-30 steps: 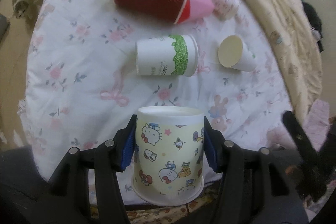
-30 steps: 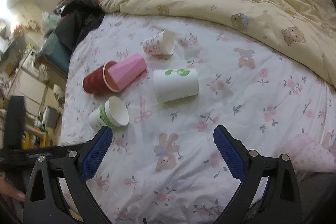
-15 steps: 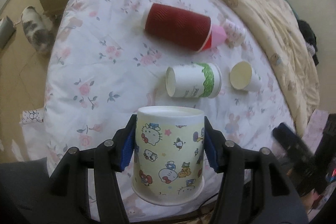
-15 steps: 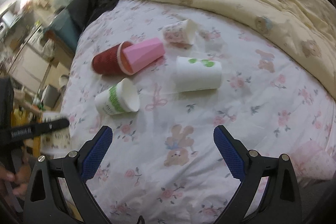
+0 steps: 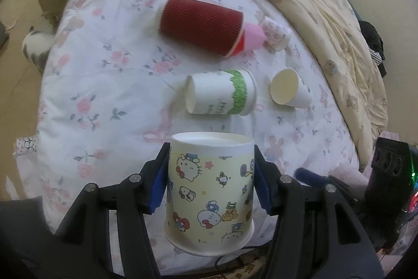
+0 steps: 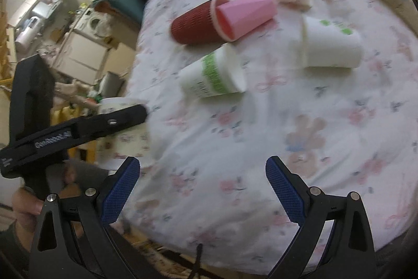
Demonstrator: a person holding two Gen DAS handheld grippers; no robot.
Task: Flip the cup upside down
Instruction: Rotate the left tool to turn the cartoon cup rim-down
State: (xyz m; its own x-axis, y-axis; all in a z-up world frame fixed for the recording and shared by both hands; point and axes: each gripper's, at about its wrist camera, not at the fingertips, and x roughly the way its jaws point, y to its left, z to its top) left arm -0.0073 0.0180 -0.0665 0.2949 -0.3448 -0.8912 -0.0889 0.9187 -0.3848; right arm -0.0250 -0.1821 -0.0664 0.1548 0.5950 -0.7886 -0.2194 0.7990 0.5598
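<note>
We see the left gripper (image 5: 210, 183) clamped on the cartoon cup (image 5: 209, 195), blue pads (image 5: 159, 184) pressing both its sides | cup sits between our fingers, wide rim nearest the camera | right gripper (image 6: 202, 190) spread wide, holding nothing | ahead of the fingers: red cup (image 5: 201, 25), green-banded cup (image 5: 222, 96) lying on the floral sheet (image 5: 104, 85)

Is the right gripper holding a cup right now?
No. The right gripper is open with nothing between its blue fingers, only the floral bedsheet beyond them.
</note>
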